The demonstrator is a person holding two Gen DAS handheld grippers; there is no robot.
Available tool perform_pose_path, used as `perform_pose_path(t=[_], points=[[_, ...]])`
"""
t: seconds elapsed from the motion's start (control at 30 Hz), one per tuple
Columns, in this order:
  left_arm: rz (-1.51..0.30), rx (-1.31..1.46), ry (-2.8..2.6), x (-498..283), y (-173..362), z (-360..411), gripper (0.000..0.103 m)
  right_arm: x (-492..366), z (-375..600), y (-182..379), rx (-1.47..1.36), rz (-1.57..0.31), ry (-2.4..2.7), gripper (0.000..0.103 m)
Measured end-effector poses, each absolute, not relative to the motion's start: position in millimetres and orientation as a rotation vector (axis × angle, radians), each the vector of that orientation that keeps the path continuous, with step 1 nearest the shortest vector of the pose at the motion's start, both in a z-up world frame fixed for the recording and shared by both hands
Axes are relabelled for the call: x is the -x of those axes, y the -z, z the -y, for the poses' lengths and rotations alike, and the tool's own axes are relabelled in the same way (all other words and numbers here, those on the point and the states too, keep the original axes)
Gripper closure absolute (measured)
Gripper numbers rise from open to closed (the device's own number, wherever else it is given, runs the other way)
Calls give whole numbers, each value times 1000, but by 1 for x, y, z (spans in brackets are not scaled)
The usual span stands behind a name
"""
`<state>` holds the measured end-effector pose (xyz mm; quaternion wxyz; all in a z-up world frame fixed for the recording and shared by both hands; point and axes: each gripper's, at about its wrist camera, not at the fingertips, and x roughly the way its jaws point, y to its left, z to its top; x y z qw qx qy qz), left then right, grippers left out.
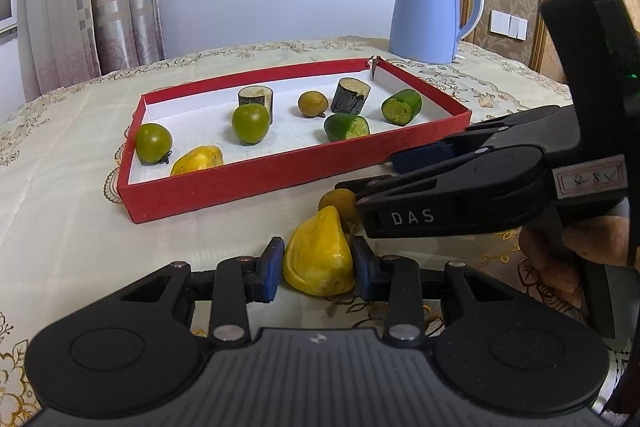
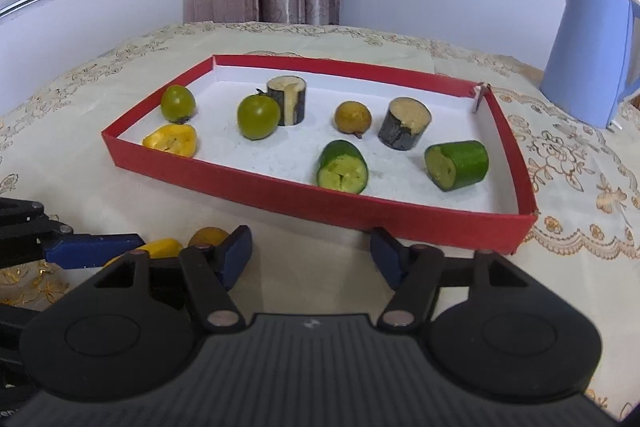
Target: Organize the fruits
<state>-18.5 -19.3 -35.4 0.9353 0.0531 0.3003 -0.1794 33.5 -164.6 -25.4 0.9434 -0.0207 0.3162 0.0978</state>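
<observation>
The left claw [image 1: 318, 267] is clamped on a yellow fruit piece [image 1: 318, 259] resting on the desk [image 1: 60, 227], with a small brown fruit [image 1: 338, 205] just beyond it. To its right, the right claw [image 2: 312, 255] stands partly open with nothing between its pads, and the red tray [image 2: 360, 203] lies just ahead of it.

Small brown fruit [image 1: 336, 205] on the surface: right half hidden behind the right gripper [image 1: 384, 175]; in the right wrist view only its top [image 2: 208, 235] showed above a blue pad. Yellow wedge [image 2: 160, 248] there mostly covered by gripper arms. Yellow piece in the red tray [image 1: 196, 161]: lower part cut by the near wall in the left view. Kettle [image 2: 592, 55] clipped at 3 o'clock. Kettle lettering too small to read. Hand [image 1: 576, 247] mostly hidden behind the gripper body.
</observation>
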Motion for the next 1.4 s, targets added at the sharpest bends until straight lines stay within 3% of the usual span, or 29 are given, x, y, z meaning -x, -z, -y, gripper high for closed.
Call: perform_pose_path(t=[0.2, 0.33, 0.47, 0.63, 0.7, 0.87, 1.07, 1.2, 1.27, 1.4], points=[[-621, -95, 363, 19, 34, 14, 68, -29, 158, 25, 60, -621, -201, 83], [-623, -91, 363, 19, 34, 12, 68, -30, 164, 24, 32, -626, -203, 85], [-613, -107, 362, 20, 36, 14, 68, -31, 174, 23, -81, -636, -277, 61], [-616, -85, 370, 19, 36, 10, 68, -32, 185, 21, -176, -626, -282, 49], [-614, -87, 372, 19, 36, 10, 68, -30, 191, 17, -235, -605, -308, 34], [-609, -76, 379, 20, 38, 8, 68, -34, 177, 13, -181, -627, -311, 34], [-605, -73, 379, 20, 38, 8, 68, -40, 158, 18, -132, -674, -309, 45], [-600, -82, 376, 21, 38, 9, 68, -38, 152, 15, -120, -678, -341, 74], [-600, -77, 376, 22, 38, 9, 68, -33, 146, 12, -103, -671, -356, 83], [-599, -69, 374, 22, 38, 7, 68, -27, 144, 11, -93, -654, -325, 83]])
